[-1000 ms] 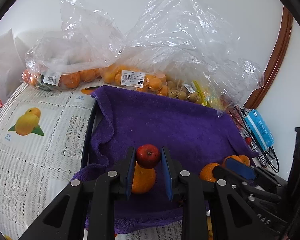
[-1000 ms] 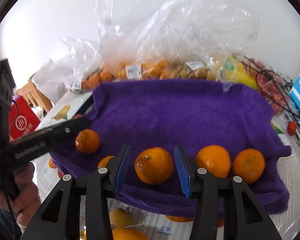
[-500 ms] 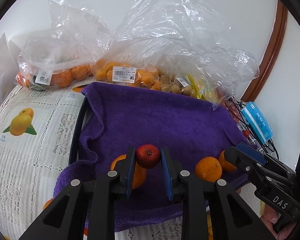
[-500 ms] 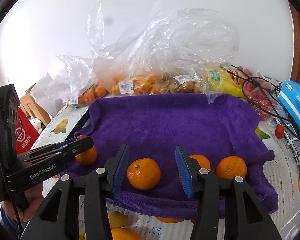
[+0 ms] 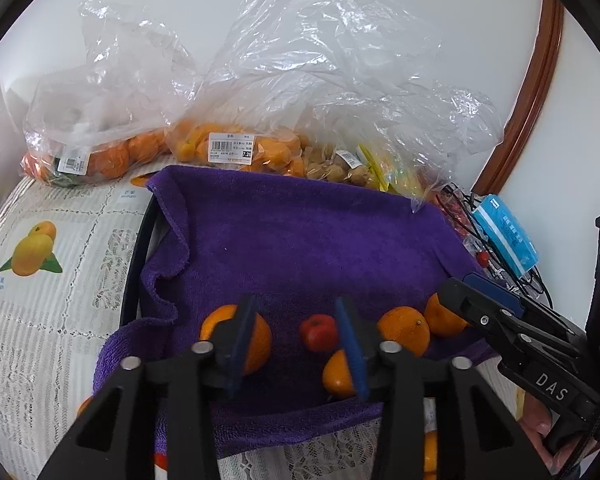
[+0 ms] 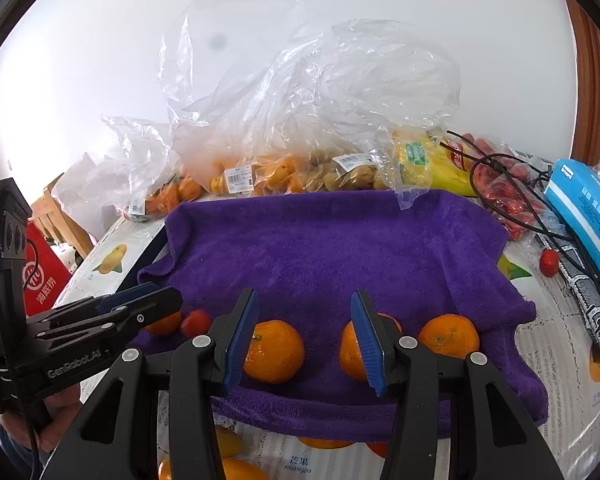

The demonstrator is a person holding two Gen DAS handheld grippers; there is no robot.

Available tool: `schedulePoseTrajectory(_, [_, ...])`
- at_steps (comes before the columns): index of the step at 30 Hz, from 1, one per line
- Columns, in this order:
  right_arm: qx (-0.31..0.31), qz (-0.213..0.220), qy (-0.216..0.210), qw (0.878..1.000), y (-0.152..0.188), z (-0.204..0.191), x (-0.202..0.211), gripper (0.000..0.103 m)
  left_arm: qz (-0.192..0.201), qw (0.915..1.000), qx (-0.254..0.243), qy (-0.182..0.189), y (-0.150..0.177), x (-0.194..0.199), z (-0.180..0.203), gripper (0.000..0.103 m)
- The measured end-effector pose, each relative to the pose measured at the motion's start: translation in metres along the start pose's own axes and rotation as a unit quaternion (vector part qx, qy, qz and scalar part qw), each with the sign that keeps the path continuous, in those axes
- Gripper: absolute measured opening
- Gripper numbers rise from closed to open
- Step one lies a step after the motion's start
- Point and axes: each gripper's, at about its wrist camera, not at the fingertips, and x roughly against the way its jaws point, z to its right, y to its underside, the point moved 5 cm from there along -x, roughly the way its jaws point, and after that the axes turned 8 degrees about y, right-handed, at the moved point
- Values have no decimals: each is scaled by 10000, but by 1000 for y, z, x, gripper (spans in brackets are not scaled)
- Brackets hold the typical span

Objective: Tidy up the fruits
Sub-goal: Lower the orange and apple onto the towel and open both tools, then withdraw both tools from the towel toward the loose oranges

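Fruits lie in a row along the near edge of the purple towel (image 5: 300, 240) spread over the counter (image 5: 52, 320). Going left to right in the left wrist view: an orange (image 5: 260, 338) partly behind the left gripper's (image 5: 296, 340) left pad, a small red fruit (image 5: 318, 332) lying on the towel between the pads with a gap on each side, another orange (image 5: 336, 376) low behind the right pad, then two more oranges (image 5: 404, 334) (image 5: 440, 316) beside the tip of the right gripper (image 5: 484, 304). The left jaws are opening and press on nothing.

Only this view shows the black rim (image 5: 134, 280) under the towel's left side and the printed mango (image 5: 32, 252) on the cloth left of the towel.

From the right wrist view, the left gripper (image 6: 148, 300) reaches in at the towel's left corner, the red fruit (image 6: 196, 323) just beside its tip. The right gripper (image 6: 304, 332) has its jaws spread, with one orange (image 6: 276, 350) between the pads, touching neither that I can see. Only here do I see the red bag (image 6: 40, 276) left of the towel, the yellow packet (image 6: 432, 164) behind it, and the loose red fruit (image 6: 549, 261) off its right edge.

A second ago the left jaws pinched the red fruit, held above the towel; now it rests on the cloth, released. The right jaws have stayed spread around the same orange.
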Motion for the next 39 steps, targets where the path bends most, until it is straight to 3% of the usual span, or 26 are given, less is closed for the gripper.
schedulePoseTrajectory(14, [-151,78,308,9994,3,2,16,50,445,9988,-200,23,-5,22,11,48])
schedulePoseTrajectory(24, [-569,352,871,9940,18,17,63,50,543,9972,-362,-356,-7,43,10,48])
schedulePoseTrajectory(32, [-161,-236,810,9963,57,1,80,50,146,9993,-67,-326,23,61,-15,48])
schedulePoseTrajectory(39, [-65,-634,311,9975,100,-29,78,50,136,9991,-125,-381,54,80,-25,48])
